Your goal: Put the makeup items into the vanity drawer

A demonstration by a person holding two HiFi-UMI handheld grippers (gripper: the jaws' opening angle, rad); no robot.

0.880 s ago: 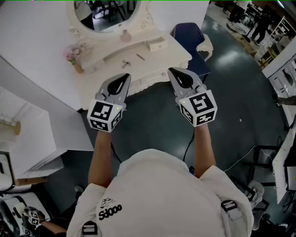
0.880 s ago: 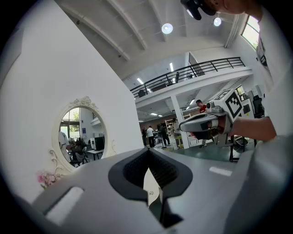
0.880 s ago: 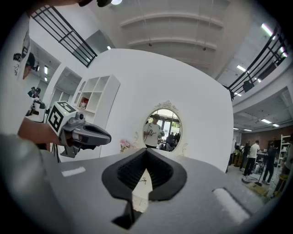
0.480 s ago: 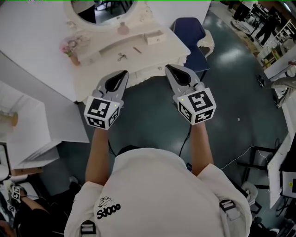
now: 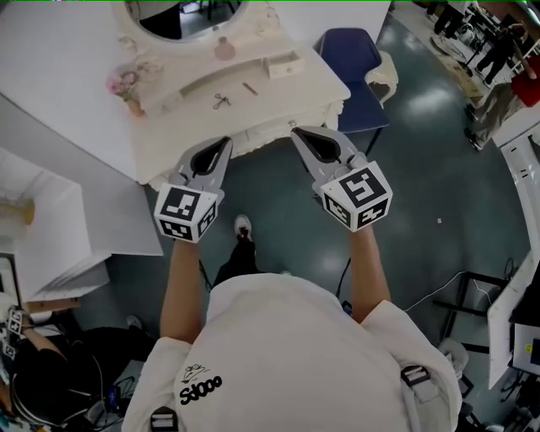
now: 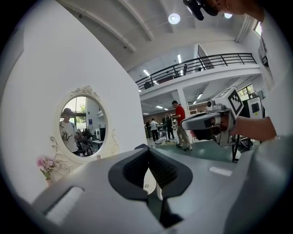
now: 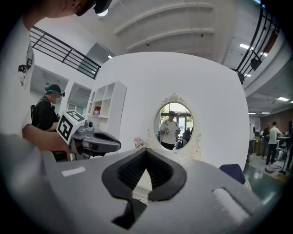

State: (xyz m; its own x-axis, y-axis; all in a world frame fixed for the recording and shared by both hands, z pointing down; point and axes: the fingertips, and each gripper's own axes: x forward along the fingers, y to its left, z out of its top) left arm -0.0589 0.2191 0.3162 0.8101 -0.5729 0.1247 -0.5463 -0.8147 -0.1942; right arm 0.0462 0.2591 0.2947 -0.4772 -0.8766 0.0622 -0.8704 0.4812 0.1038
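Observation:
The cream vanity table (image 5: 316,84) stands ahead with an oval mirror (image 5: 181,13). On its top lie a small metal eyelash curler (image 5: 221,101) and a thin stick-like item (image 5: 250,88), with a pink bottle (image 5: 224,51) by the mirror. A small drawer box (image 5: 285,64) sits at the top's right. My left gripper (image 5: 224,142) and right gripper (image 5: 297,133) hover side by side in front of the vanity's front edge, both shut and empty. In the gripper views each shows shut jaws, left gripper (image 6: 146,148) and right gripper (image 7: 145,151), pointing toward the mirror (image 7: 175,119).
A vase of pink flowers (image 5: 126,89) stands at the vanity's left end. A blue chair (image 5: 350,59) is right of the vanity. White shelving (image 5: 51,228) lies to my left. People stand far off in the hall (image 6: 178,119). A cable (image 5: 439,291) runs over the floor.
The view has shifted slightly toward the vanity, and a shoe has stepped into view under the grippers. Both grippers stay shut and level, the right one a little further left.

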